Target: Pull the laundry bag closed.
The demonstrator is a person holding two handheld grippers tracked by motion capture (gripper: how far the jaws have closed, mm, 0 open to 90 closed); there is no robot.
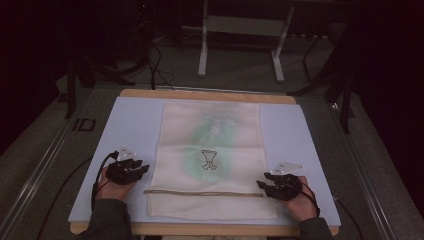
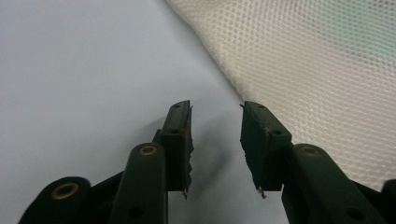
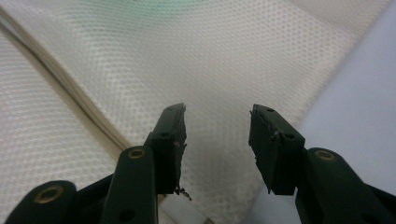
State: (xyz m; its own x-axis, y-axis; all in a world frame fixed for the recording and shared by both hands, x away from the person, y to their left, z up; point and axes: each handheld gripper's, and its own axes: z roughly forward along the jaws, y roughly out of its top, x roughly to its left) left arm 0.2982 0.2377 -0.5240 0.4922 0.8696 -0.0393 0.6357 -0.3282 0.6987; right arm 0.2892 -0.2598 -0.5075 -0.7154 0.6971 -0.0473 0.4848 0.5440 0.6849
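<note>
Mesh bag flat mid-mat, both tongs spread and empty at its near side edges.

Left gripper sits on bare mat, just off the bag; a pinch here likely grabs nothing. Right gripper hangs over the bag's edge (drawstring close by); it may catch one layer or snag the cord, skewing any lift.

Cream mesh cloth bag on smooth matt pale-blue mat; wooden table edge.
</note>
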